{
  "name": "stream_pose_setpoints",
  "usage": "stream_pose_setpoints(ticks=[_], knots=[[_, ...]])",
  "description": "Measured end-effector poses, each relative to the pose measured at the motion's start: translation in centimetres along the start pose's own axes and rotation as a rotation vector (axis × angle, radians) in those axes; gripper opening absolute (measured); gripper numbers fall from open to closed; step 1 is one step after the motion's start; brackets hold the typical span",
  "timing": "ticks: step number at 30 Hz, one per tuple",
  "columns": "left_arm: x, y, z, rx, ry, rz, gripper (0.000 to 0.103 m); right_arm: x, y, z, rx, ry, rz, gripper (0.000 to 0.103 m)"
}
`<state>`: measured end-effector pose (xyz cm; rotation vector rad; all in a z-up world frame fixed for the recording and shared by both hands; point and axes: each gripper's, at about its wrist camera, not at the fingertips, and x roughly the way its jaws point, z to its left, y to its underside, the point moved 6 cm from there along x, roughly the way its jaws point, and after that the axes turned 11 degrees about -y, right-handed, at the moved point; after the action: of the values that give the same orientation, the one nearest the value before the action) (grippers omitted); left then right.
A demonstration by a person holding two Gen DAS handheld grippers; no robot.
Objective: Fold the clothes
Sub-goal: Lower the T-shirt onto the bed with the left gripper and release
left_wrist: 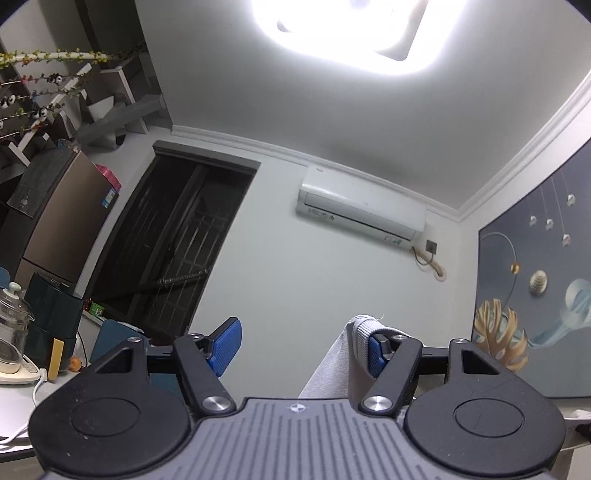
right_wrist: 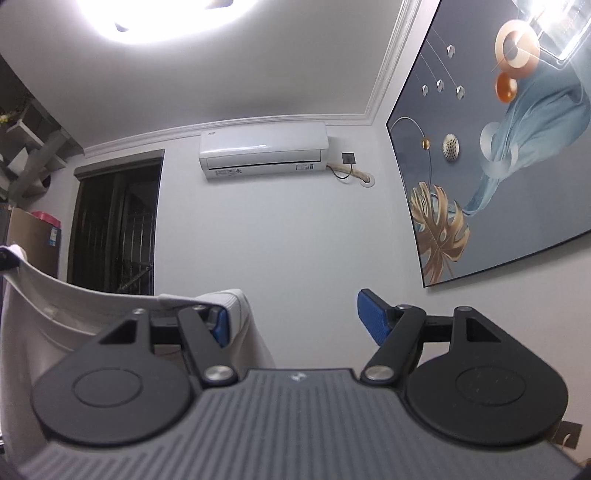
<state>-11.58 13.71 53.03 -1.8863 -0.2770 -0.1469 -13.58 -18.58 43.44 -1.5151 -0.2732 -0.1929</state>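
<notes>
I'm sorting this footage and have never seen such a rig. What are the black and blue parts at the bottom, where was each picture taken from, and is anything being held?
Each picture comes from a camera mounted on a hand-held gripper, looking forward along its two blue-padded fingers. Both point up toward the wall, with the air conditioner and ceiling light ahead. The left gripper and right gripper both have their fingers spread apart. A light grey garment is draped over one finger of each, hanging between them rather than pinched. In the left view a kettle stands on a white surface at the left edge. No folding surface shows.
</notes>
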Motion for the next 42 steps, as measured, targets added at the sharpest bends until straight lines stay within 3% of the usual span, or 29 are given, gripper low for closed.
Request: stream_pose_setpoints(ticks=[3, 7, 10, 14, 20, 26, 28, 32, 34, 37, 38, 39, 40, 42], knots=[[0.3, 1.2, 0.2, 0.022, 0.006, 0.053, 0.069, 0.4, 1.4, -0.5, -0.014, 0.021, 0.033, 0.071], [3.5, 6.2, 0.2, 0.091, -0.005, 0.117, 0.069, 3.5, 6.4, -2.0, 0.031, 0.031, 0.138, 0.071], [7.9, 11.5, 0.1, 0.132, -0.011, 0.165, 0.069, 7.4, 11.3, -3.4, 0.077, 0.031, 0.224, 0.071], [16.6, 19.5, -0.3, 0.178, -0.052, 0.240, 0.070, 15.5, 18.7, -5.4, 0.094, 0.035, 0.346, 0.071], [30.4, 33.4, -0.5, 0.216, -0.145, 0.306, 0.071, 28.4, 29.6, -7.1, 0.006, 0.076, 0.422, 0.071], [43.4, 52.8, 0.1, 0.270, -0.235, 0.356, 0.072, 40.8, 46.1, -9.9, -0.141, 0.103, 0.464, 0.069], [47.3, 60.2, 0.7, 0.297, -0.243, 0.413, 0.072, 44.3, 52.5, -11.7, -0.123, 0.117, 0.515, 0.069], [53.0, 74.6, 2.4, 0.336, -0.234, 0.604, 0.072, 49.8, 64.9, -14.7, -0.055, 0.103, 0.663, 0.069], [54.6, 80.2, 3.2, 0.365, -0.237, 0.694, 0.072, 50.6, 68.7, -15.4, 0.020, 0.075, 0.747, 0.069], [56.2, 86.0, 4.2, 0.413, -0.223, 0.836, 0.076, 51.6, 74.3, -16.5, 0.133, 0.034, 0.872, 0.069], [56.5, 87.3, 4.4, 0.429, -0.218, 0.882, 0.086, 51.9, 76.1, -16.8, 0.171, 0.020, 0.913, 0.069], [56.7, 88.5, 4.4, 0.439, -0.199, 0.939, 0.089, 52.3, 77.9, -17.1, 0.209, 0.005, 0.954, 0.069], [56.9, 89.1, 4.5, 0.448, -0.178, 0.983, 0.089, 52.6, 79.7, -17.4, 0.247, -0.009, 0.994, 0.069], [56.7, 88.9, 4.2, 0.473, -0.139, 0.993, 0.094, 51.9, 79.7, -17.3, 0.345, -0.040, 0.994, 0.069]])
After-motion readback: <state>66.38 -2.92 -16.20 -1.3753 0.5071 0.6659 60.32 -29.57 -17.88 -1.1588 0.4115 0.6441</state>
